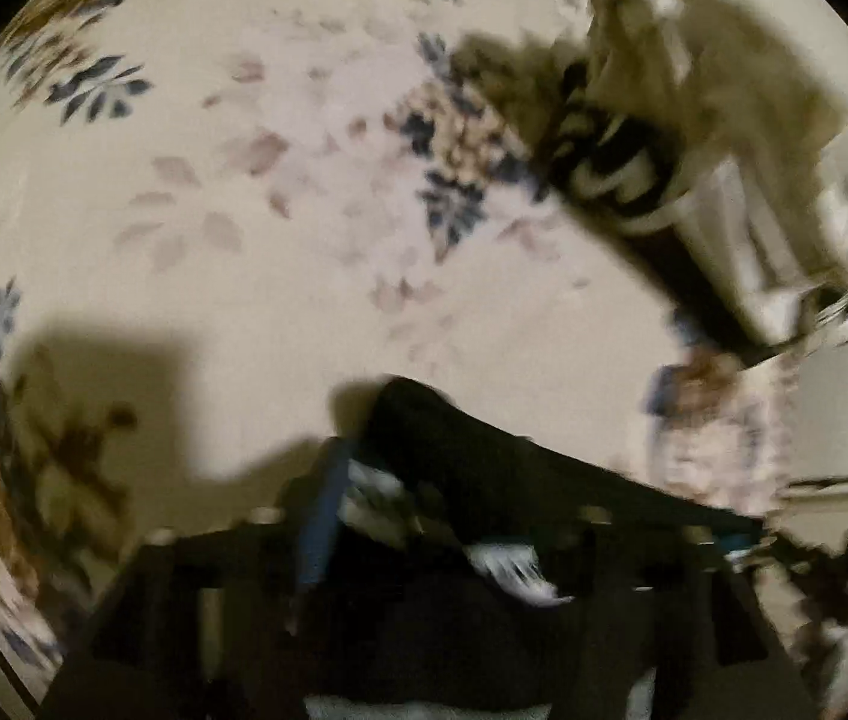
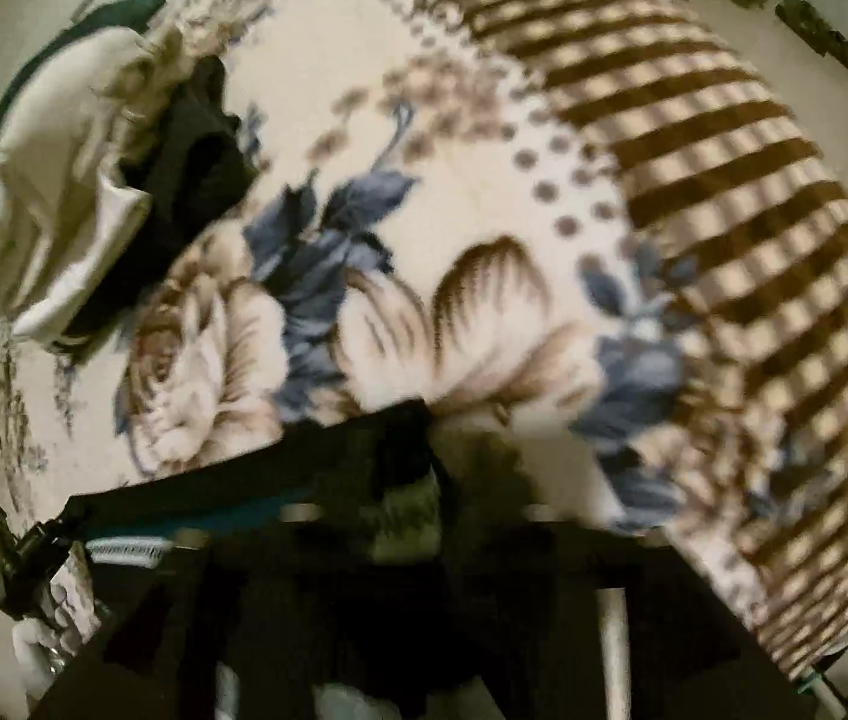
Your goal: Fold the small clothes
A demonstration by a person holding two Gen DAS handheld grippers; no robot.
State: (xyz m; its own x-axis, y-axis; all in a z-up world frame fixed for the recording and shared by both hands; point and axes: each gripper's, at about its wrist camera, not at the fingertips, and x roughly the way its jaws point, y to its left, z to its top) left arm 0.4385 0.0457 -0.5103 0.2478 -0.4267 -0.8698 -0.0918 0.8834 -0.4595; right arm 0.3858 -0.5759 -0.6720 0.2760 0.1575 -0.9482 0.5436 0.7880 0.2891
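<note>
Both grippers, left (image 1: 424, 516) and right (image 2: 417, 516), clamp one dark garment (image 1: 514, 468) stretched between them over the floral blanket (image 2: 484, 210) (frames blurred), the clothes pile (image 1: 694, 138) lying well apart.

The floral blanket (image 1: 279, 192) lies bare across its whole middle and left side in the left wrist view, so there is open room to pass there. On the right a pile of clothes (image 1: 694, 138), cream and dark pieces jumbled together, blocks that side. A black garment (image 1: 484, 468) is stretched low across the front, right before the left gripper (image 1: 424, 570), barring the near way. From the right gripper (image 2: 424, 540) the flowered middle is open; the same pile (image 2: 93, 192) crowds the far left.
</note>
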